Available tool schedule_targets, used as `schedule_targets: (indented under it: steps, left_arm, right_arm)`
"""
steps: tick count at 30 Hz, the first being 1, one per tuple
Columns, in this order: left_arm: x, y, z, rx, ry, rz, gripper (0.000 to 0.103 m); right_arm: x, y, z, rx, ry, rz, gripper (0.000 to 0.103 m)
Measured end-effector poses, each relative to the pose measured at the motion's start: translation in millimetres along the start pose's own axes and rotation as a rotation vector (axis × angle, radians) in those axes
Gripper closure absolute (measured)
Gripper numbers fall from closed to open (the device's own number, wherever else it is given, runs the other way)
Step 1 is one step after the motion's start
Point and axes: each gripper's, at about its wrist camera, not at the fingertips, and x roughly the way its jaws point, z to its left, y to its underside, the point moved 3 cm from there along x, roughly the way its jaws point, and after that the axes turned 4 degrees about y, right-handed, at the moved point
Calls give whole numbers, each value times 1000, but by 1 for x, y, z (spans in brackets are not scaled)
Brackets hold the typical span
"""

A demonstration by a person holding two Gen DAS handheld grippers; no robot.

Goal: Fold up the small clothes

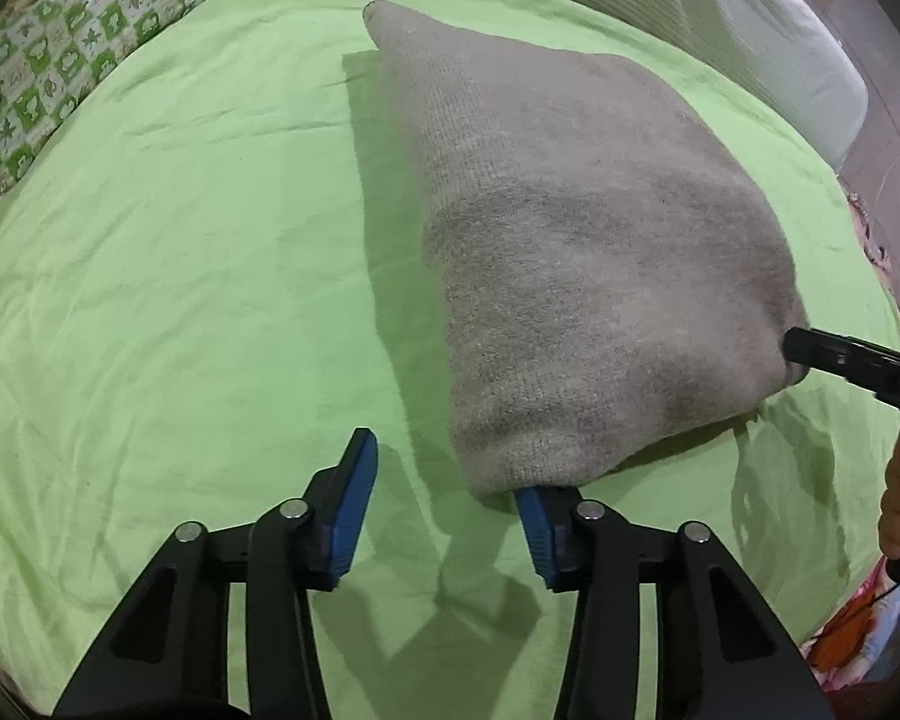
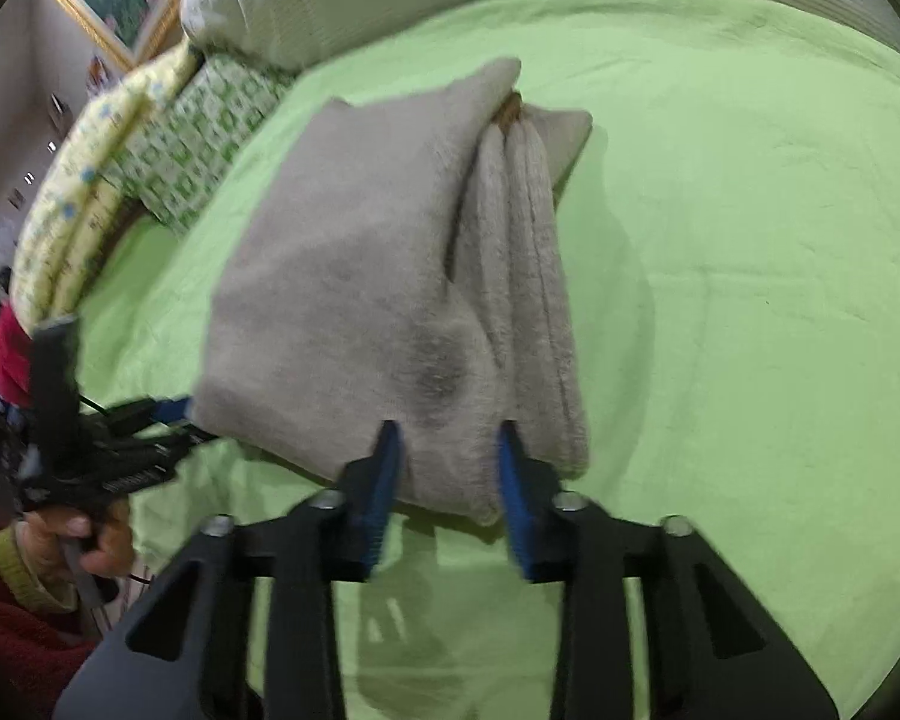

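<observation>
A grey knit garment (image 1: 570, 210), folded over on itself, is raised off the green bed sheet (image 1: 180, 270) and casts a shadow to its left. My left gripper (image 1: 450, 468) is open: the garment's near corner lies over the tip of its right blue pad, and the left pad (image 1: 354, 498) stands apart over bare sheet. In the right wrist view the garment (image 2: 354, 252) shows ribbed edges (image 2: 528, 240) bunched on its right side. My right gripper (image 2: 447, 429) is shut on its near edge, blue pads on both sides. Each gripper shows in the other's view, right gripper (image 1: 795, 351) and left gripper (image 2: 174, 414).
A green-and-white patterned pillow (image 1: 60, 60) lies at the far left of the bed, with a yellow pillow (image 2: 72, 210) beside it. White striped bedding (image 2: 330, 0) runs along the back. A person's hand (image 2: 60, 540) in a red sleeve holds the left gripper.
</observation>
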Motion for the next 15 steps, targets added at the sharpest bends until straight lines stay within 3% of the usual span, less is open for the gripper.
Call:
schedule_targets:
  steps: [1,4,11,15]
  left_arm:
    - [0,0,-1,3,2,2,63]
    - [-2,0,-4,3,11,6,70]
    - [-3,-4,-10,-9,14,6,72]
    - [-1,-3,-17,14,13,12,74]
  right_arm:
    - [0,-1,-2,5,-7,6,94]
    - [-12,-8,1,-14,-20,-21,96]
    - [-82,-47,27,-113,-98,-180,97]
    - [-88,-47,29,-214,-29,-174,97]
